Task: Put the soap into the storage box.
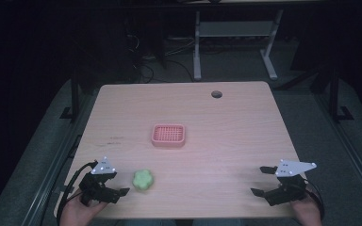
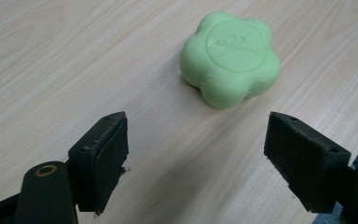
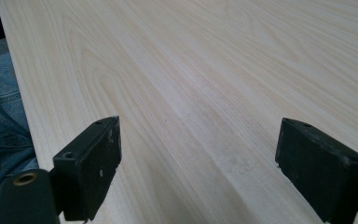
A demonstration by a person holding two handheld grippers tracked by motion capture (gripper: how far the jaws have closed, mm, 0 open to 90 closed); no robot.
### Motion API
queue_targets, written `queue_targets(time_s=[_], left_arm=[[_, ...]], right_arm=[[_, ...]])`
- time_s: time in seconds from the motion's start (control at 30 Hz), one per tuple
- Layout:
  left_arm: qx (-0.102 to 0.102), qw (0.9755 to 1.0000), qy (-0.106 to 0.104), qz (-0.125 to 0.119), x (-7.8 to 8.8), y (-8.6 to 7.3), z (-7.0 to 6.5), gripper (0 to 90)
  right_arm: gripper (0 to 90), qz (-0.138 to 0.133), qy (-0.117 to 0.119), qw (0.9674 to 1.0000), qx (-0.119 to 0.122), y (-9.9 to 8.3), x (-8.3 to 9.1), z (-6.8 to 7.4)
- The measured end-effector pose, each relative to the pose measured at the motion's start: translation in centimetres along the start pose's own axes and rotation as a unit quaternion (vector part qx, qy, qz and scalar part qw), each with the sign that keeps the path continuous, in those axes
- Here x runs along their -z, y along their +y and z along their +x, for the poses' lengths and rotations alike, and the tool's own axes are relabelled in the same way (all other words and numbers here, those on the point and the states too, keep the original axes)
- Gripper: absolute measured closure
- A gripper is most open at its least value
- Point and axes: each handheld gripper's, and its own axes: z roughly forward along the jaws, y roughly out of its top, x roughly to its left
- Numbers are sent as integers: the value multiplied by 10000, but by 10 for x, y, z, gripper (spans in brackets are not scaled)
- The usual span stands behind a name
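In the high view, a green flower-shaped soap [image 1: 143, 180] is seen lying on the wooden counter [image 1: 226, 122] near its front edge, just beside the left gripper [image 1: 118, 182], whose jaws are spread and pointed toward it without touching. A pink grid tray [image 1: 168, 135] sits near the middle of the counter, well apart from the soap. The right gripper [image 1: 259, 180] is held low at the front right corner, its jaws also spread — nothing lies between them.

In the left gripper view, the soap [image 2: 230, 58] is shown ahead of the two black jaws, flat on the counter, with a round embossed stamp on top; the lettering is too faint to be read. The jaws stand wide apart.

In the right gripper view, bare wood grain is seen between the widely spread jaws, and blue denim [image 3: 2, 116] is visible past the counter edge at the left.
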Motion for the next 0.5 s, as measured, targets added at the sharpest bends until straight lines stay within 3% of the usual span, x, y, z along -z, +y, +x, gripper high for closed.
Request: queue_targets(time_s=[0.5], left_arm=[[-314, 9995, 90, 10, 8, 16, -15, 206]], right_arm=[[138, -2, -20, 10000, -8, -1, 1, 0]])
